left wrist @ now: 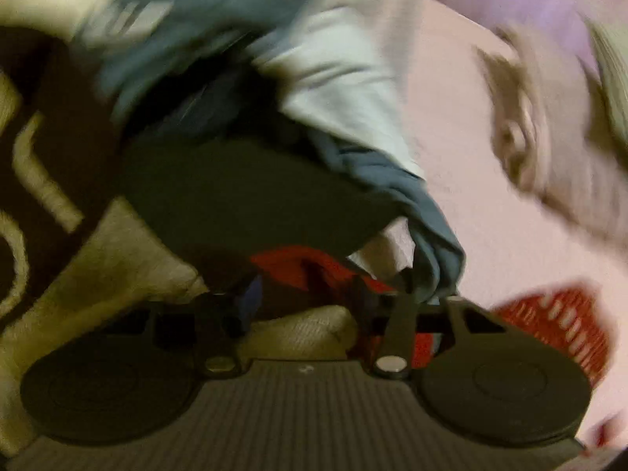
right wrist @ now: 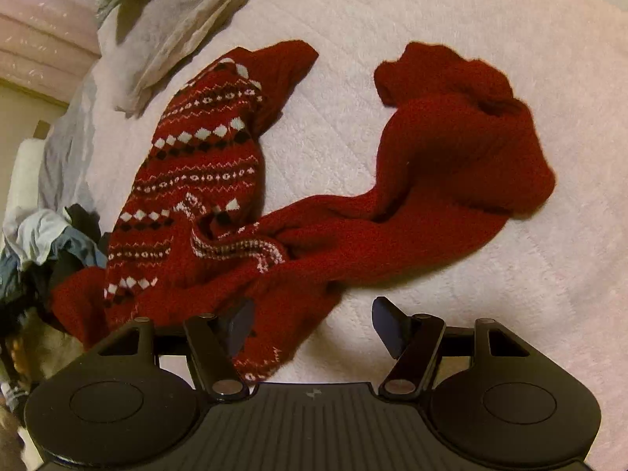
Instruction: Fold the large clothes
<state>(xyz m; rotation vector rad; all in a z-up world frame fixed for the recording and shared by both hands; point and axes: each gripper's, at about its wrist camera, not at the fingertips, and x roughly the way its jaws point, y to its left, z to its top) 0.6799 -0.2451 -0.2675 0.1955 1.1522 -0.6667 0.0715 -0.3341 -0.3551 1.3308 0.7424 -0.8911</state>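
A red knit sweater (right wrist: 392, 212) lies crumpled on the pale pink bedspread (right wrist: 431, 19). Its white and black diamond-patterned part (right wrist: 196, 165) is on the left and a plain red part on the right. My right gripper (right wrist: 314, 322) is open just above the sweater's near edge, its left finger over the hem and its right finger over bare bedspread. The left wrist view is badly blurred. My left gripper (left wrist: 327, 286) looks open over a bit of the red sweater (left wrist: 298, 263), and a blue-grey cloth (left wrist: 431, 251) hangs against its right finger.
A heap of dark, blue-grey and pale clothes (left wrist: 219, 125) fills the left wrist view; the same pile (right wrist: 43, 243) sits at the bed's left edge. Grey and white bedding (right wrist: 157, 39) lies at the far left. A cream and brown blanket (left wrist: 47, 180) is beside the heap.
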